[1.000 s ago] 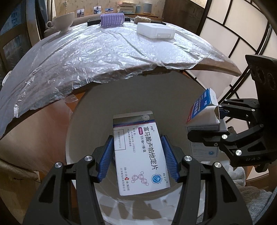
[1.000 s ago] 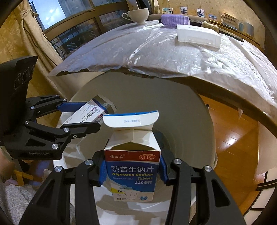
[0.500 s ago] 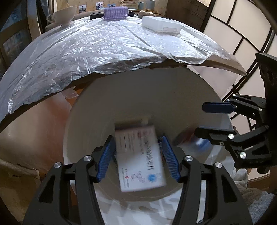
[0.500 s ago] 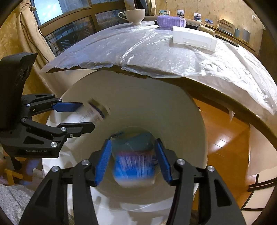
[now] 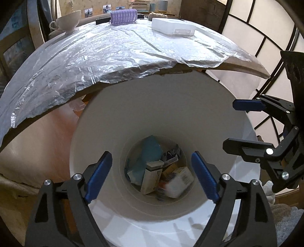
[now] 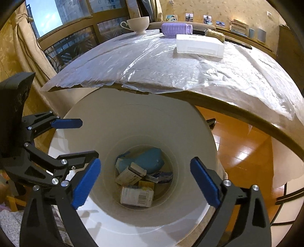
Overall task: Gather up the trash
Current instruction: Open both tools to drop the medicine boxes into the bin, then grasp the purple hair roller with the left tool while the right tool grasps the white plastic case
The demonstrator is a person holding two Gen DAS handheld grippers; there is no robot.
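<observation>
A tall white bin [image 5: 171,106] [image 6: 144,121] stands on the floor beside the table. At its bottom lie several medicine boxes [image 5: 169,176] [image 6: 136,195] and a teal packet [image 5: 150,150] [image 6: 150,161]. My left gripper [image 5: 152,176] hangs open and empty over the bin's mouth; it also shows at the left of the right wrist view [image 6: 76,136]. My right gripper [image 6: 146,180] is open and empty over the bin too, and shows at the right of the left wrist view [image 5: 241,125].
A round table [image 5: 114,53] [image 6: 190,62] covered in clear plastic sheet rises behind the bin. On it stand a white box [image 5: 172,28] [image 6: 199,46], a purple roller [image 5: 123,17] [image 6: 176,28] and a white cup [image 5: 68,20] [image 6: 137,24]. Wooden floor [image 6: 243,152] lies to the right.
Both grippers opened wide and let go of their medicine boxes, which fell to the bottom of the bin.
</observation>
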